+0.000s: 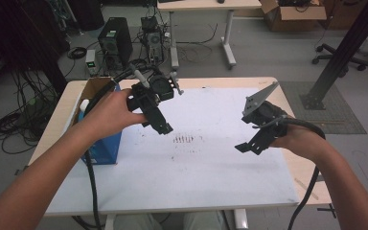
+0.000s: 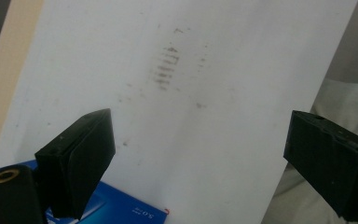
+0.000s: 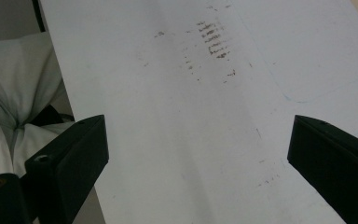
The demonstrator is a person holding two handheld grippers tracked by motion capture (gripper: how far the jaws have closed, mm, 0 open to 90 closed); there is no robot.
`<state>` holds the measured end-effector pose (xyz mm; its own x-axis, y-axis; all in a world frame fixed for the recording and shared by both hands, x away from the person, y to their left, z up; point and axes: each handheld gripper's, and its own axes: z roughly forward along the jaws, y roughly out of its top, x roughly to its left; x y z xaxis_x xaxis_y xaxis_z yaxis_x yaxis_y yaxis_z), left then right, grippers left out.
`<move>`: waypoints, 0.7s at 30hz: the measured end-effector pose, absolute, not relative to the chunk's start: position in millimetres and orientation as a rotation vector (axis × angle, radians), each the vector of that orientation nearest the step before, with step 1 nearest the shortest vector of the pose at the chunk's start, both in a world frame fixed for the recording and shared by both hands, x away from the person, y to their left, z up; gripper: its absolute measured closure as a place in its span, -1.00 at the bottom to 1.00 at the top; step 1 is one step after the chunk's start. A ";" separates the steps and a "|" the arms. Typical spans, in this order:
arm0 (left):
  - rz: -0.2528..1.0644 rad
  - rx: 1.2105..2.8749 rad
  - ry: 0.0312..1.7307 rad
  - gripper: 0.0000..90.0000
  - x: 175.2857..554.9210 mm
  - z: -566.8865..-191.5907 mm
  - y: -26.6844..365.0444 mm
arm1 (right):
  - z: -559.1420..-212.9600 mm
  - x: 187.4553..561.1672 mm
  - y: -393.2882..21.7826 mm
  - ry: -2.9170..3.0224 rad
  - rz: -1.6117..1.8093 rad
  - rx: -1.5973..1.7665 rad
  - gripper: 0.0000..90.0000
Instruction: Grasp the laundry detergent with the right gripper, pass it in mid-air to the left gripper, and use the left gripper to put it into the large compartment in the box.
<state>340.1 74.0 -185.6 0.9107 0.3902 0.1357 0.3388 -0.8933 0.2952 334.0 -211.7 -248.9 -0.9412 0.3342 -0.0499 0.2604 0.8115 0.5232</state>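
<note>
I hold both grippers in the air above a table covered by a white sheet point(image 1: 211, 172). My left gripper point(image 1: 162, 125) hovers over the sheet's left part, jaws wide open and pointing down at the sheet, with nothing between them point(image 2: 200, 154). My right gripper point(image 1: 250, 146) hangs over the sheet's right part, also wide open and empty point(image 3: 198, 163). A patch of small brown marks point(image 1: 184, 139) lies on the sheet between the two grippers, and appears as brown marks point(image 2: 165, 67) in the left gripper view and brown marks point(image 3: 212, 39) in the right gripper view.
A blue box point(image 1: 103, 146) with an open cardboard top stands at the table's left edge, a white bottle point(image 1: 83, 104) inside it. On the floor behind are a computer tower point(image 1: 115, 40), cables, another desk point(image 1: 206, 5) and a black post point(image 1: 345, 48).
</note>
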 end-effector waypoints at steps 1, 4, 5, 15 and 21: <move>0.279 2.810 0.538 -0.80 339.4 -186.1 73.3 | -248.6 334.3 -210.6 2.858 0.791 0.469 -0.90; 0.276 2.818 0.515 -0.80 338.4 -186.9 71.7 | -248.7 335.4 -206.7 2.863 0.788 0.464 -0.90; 0.276 2.818 0.513 -0.80 338.5 -187.0 71.6 | -248.7 335.8 -205.2 2.865 0.786 0.462 -0.90; 0.275 2.844 0.461 -0.80 344.0 -192.5 69.5 | -250.4 339.8 -192.6 2.888 0.767 0.445 -0.90; 0.250 2.856 0.426 -0.79 346.4 -198.3 66.5 | -249.4 342.3 -189.6 2.895 0.759 0.431 -0.90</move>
<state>346.4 66.5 -198.3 0.9428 0.3059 0.1324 0.2644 -0.9282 0.2618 342.3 -189.6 -249.4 -0.9526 0.3013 -0.0417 0.2422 0.8341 0.4956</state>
